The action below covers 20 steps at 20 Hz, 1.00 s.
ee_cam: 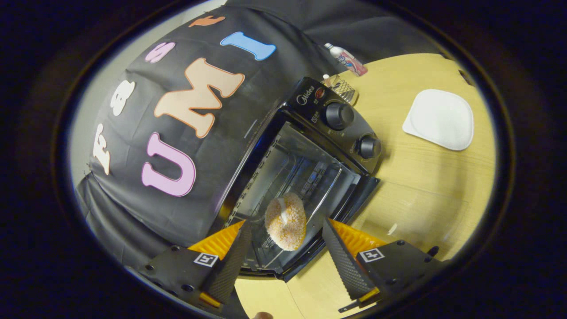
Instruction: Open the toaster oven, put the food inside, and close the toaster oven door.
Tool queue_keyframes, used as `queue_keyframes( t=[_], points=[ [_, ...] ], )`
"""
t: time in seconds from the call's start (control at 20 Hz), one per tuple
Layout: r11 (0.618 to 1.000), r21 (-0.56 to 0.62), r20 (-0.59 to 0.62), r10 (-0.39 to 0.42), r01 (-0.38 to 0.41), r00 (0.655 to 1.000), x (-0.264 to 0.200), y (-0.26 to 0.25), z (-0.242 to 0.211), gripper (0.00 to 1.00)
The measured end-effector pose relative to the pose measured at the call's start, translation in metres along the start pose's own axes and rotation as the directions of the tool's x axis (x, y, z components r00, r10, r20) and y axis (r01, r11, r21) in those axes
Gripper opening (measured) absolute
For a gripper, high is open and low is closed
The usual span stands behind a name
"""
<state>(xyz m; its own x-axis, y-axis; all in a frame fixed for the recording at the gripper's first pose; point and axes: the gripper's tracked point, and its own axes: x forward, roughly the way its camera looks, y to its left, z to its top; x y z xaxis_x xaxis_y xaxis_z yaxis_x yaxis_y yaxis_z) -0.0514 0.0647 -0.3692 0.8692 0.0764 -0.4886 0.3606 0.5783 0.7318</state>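
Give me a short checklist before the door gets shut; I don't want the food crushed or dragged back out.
1. Toaster oven door open: ok.
2. Food resting on the rack, fully inside: cannot tell; it appears near the front edge.
3. Gripper fingers released: ok, spread open, food between them, neither pressing it.
4. Fingers clear of the door's swing: not ok, they flank the opening.
5. White plate away from the oven: ok.

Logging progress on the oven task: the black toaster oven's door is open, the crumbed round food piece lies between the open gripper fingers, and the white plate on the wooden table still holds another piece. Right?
Not quite. In the gripper view the white plate on the light wooden table holds nothing. The rest stands: black toaster oven open, crumbed round food piece between the open hand-held gripper fingers.
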Motion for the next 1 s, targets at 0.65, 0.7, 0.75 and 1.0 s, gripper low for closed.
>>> queue_keyframes(
  t=[0.65,0.7,0.75,1.0],
  points=[
    [0.924,-0.38,-0.115,-0.081,0.031,0.99,-0.088,-0.026,-0.03,1.0],
    [0.908,-0.417,-0.116,-0.106,0.048,0.988,-0.096,-0.034,-0.032,1.0],
    [0.891,-0.45,-0.117,-0.131,0.066,0.984,-0.103,-0.041,-0.035,1.0],
    [0.833,-0.542,-0.142,-0.223,0.113,0.964,-0.128,-0.073,-0.05,1.0]
  ],
)
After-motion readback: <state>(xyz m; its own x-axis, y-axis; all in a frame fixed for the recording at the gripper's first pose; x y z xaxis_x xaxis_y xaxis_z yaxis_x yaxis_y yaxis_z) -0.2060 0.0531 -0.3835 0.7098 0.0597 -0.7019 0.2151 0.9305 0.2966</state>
